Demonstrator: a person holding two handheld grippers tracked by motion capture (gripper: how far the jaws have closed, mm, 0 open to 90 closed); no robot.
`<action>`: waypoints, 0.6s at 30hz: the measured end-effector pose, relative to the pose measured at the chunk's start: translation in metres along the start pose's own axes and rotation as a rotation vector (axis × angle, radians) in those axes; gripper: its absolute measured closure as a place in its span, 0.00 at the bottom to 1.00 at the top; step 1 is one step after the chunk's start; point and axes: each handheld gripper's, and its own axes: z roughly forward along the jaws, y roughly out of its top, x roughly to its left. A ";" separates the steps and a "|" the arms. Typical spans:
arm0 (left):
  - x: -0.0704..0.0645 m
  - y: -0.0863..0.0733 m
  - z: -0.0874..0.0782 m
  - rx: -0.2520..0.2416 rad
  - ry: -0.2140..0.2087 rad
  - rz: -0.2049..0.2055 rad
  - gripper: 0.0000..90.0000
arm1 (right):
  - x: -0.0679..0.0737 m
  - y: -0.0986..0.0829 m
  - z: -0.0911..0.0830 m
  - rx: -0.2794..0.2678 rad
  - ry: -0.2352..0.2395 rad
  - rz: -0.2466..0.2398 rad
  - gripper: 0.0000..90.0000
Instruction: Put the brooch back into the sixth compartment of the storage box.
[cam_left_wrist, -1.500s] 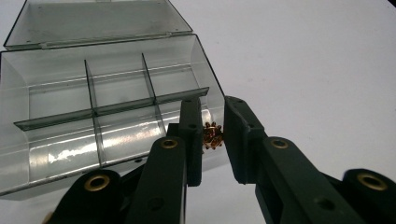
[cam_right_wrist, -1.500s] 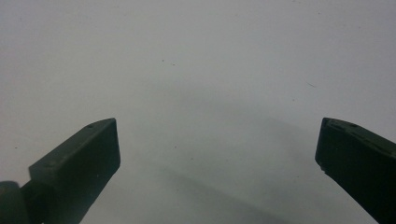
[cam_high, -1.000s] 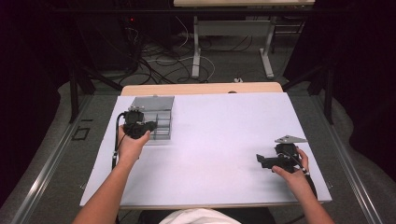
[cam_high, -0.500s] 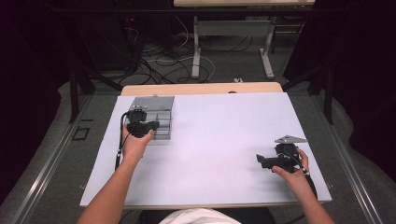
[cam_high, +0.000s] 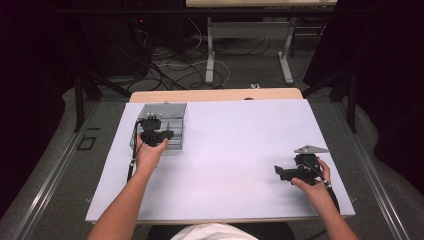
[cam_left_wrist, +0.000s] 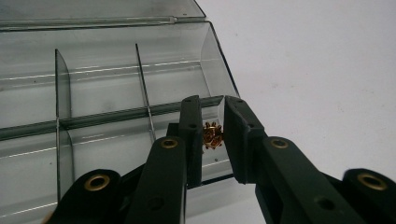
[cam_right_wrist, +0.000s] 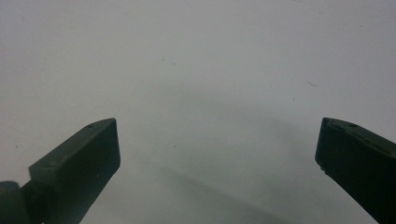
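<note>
Clear plastic, the one compartment box (cam_high: 161, 125) sits at ten o'clock on the white table (cam_high: 235, 145), near its left edge; no writing is legible. Inside, the left gripper (cam_left_wrist: 213, 135) pinches one small gold gear-like part (cam_left_wrist: 212, 136) over a front compartment. At four o'clock the right gripper (cam_right_wrist: 217, 154) rests with jaws spread wide, bare tabletop all around.

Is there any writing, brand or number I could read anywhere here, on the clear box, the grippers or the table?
None can be read. The clear box, the gold part between the left gripper's jaws, the right gripper and the white table show no legible text, labels or numbers.
</note>
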 end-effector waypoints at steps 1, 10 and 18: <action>0.000 0.000 0.001 0.008 0.000 0.000 0.87 | 0.000 0.000 0.000 0.000 0.000 0.000 0.00; 0.000 0.001 0.009 0.022 0.000 -0.008 0.87 | 0.000 0.000 0.000 0.000 0.002 0.000 0.00; -0.002 0.000 0.018 0.037 0.001 -0.012 0.87 | 0.000 0.000 0.001 0.006 0.000 -0.006 0.00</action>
